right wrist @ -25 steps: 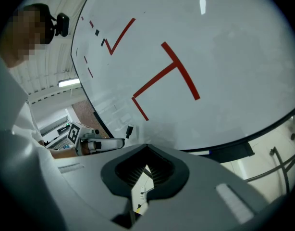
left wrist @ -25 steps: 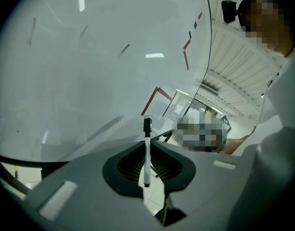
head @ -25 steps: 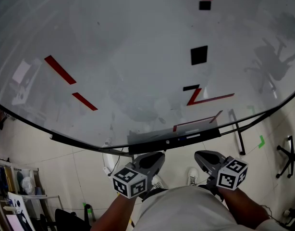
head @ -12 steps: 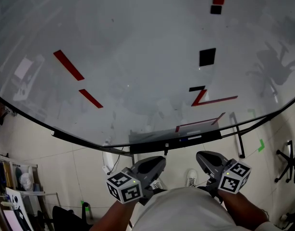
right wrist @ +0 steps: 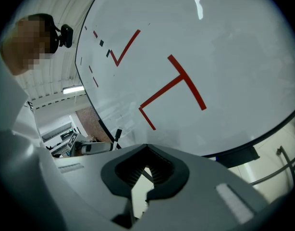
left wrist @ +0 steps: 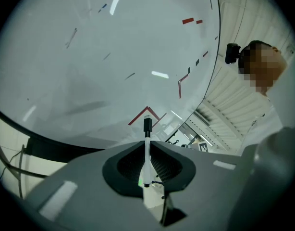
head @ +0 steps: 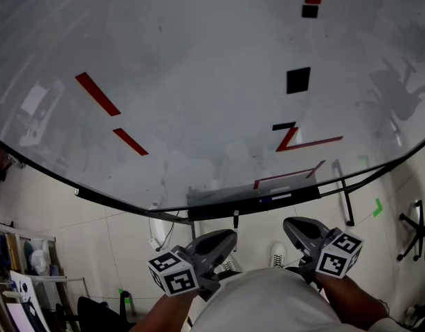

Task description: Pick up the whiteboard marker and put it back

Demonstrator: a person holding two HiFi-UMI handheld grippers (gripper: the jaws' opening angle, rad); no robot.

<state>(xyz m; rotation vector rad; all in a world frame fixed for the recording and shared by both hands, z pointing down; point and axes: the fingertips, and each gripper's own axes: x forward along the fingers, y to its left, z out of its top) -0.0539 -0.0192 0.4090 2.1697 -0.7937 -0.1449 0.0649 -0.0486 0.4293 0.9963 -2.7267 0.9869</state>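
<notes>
The whiteboard marker (left wrist: 147,148) has a white body and a black cap, and it points up toward the whiteboard (head: 199,81). My left gripper (left wrist: 146,165) is shut on its lower body. In the head view the left gripper (head: 225,239) sits low at the centre, close to my body. The marker's black tip (head: 235,218) pokes out just below the board's tray (head: 268,199). My right gripper (head: 295,225) is beside it on the right, jaws together with nothing in them (right wrist: 146,170). The right gripper view also catches the marker (right wrist: 117,137) at the left.
Red and black tape marks (head: 295,140) are stuck on the whiteboard. The board's stand leg (head: 342,192) runs down to the tiled floor at the right. An office chair (head: 421,227) stands at the far right, and clutter (head: 25,268) fills the lower left. My shoes (head: 276,253) are below the grippers.
The left gripper has drawn back toward my body and a little left with the marker in it. The right gripper has barely moved.
</notes>
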